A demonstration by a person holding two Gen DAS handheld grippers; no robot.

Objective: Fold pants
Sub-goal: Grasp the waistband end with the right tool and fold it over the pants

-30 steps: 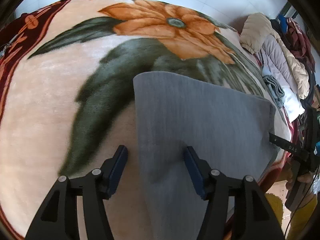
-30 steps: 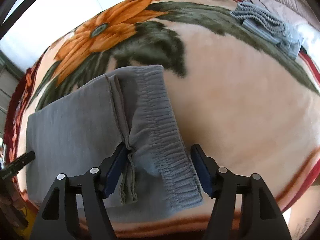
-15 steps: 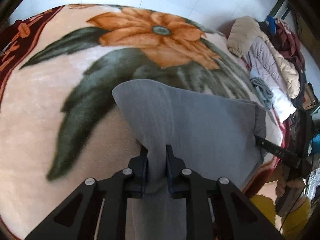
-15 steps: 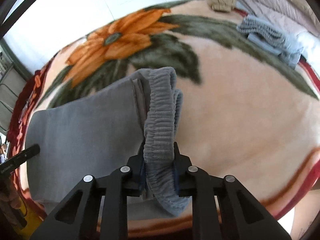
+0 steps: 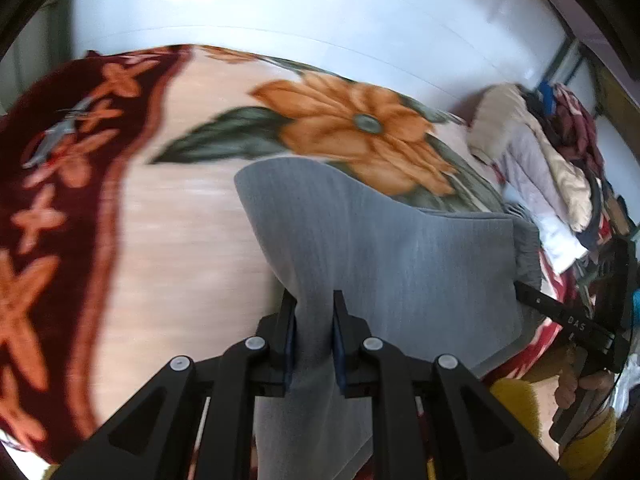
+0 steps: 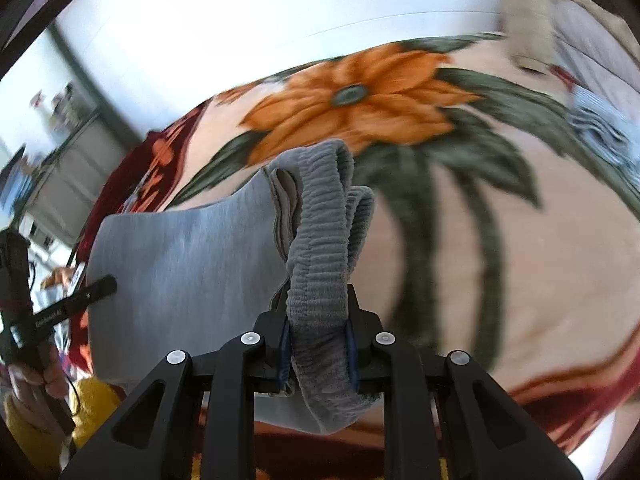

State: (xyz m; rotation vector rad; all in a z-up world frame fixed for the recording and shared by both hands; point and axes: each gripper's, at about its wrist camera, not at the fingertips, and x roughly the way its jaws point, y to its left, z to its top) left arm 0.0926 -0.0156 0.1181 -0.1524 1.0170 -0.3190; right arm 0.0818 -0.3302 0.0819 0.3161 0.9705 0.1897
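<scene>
Grey pants (image 5: 380,248) hang lifted off a floral blanket (image 5: 192,248) between my two grippers. My left gripper (image 5: 314,312) is shut on the plain hem end, and the cloth rises in a peak from its pads. In the right wrist view the pants (image 6: 188,264) stretch leftward from my right gripper (image 6: 318,308), which is shut on the ribbed elastic waistband (image 6: 320,240). The waistband bunches upward in two folds above the pads. Each view shows the other gripper at the far edge of the cloth: right gripper (image 5: 560,316), left gripper (image 6: 72,298).
The blanket (image 6: 500,260) carries a big orange flower (image 5: 360,128) with green leaves and a dark red border (image 5: 52,208). A pile of coats and clothes (image 5: 540,160) lies at the right side. A folded blue-grey garment (image 6: 600,132) rests near it. White wall stands behind.
Both grippers closed from open onto the pants, left on the hem end and right on the waistband. Both then rose and carried the cloth up off the blanket.
</scene>
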